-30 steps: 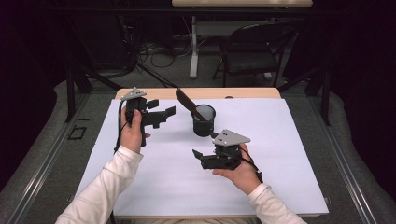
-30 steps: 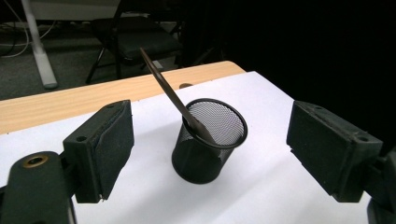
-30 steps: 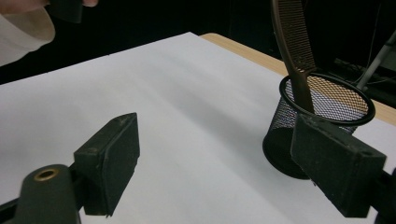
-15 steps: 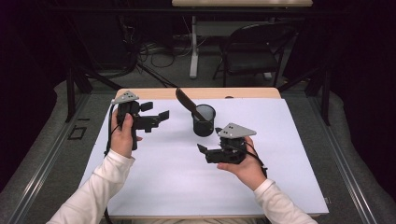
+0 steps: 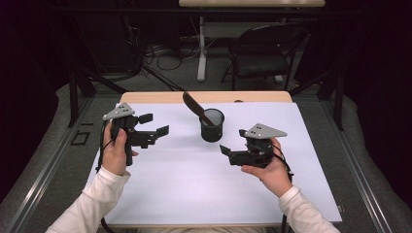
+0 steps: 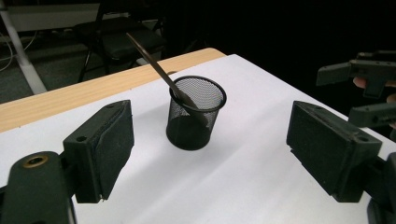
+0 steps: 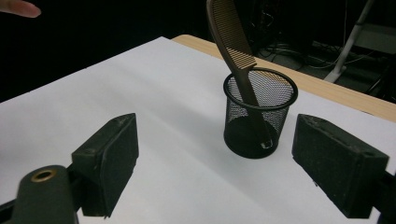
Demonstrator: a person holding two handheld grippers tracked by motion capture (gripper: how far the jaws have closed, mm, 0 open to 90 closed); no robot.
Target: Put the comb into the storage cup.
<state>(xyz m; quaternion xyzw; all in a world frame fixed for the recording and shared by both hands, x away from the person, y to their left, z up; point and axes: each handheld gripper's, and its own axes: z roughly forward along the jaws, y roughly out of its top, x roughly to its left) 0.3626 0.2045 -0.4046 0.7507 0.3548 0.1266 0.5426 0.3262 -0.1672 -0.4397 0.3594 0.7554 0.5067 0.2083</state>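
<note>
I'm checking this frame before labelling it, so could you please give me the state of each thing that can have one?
Comb: leaning tilted in the cup, toothed end up, free of both grippers.
Mesh cup: upright on the white sheet, apart from both grippers.
Left gripper: open, nothing between its jaws.
Right gripper: open, nothing between its jaws.

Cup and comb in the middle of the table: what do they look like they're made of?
The cup looks like black wire mesh, probably painted metal: you can see through its fine grid wall, and a solid rim rings the top. The comb leaning in it looks like brown plastic with a dull, smooth finish and evenly moulded teeth; it could be wood, the look leaves that open.
</note>
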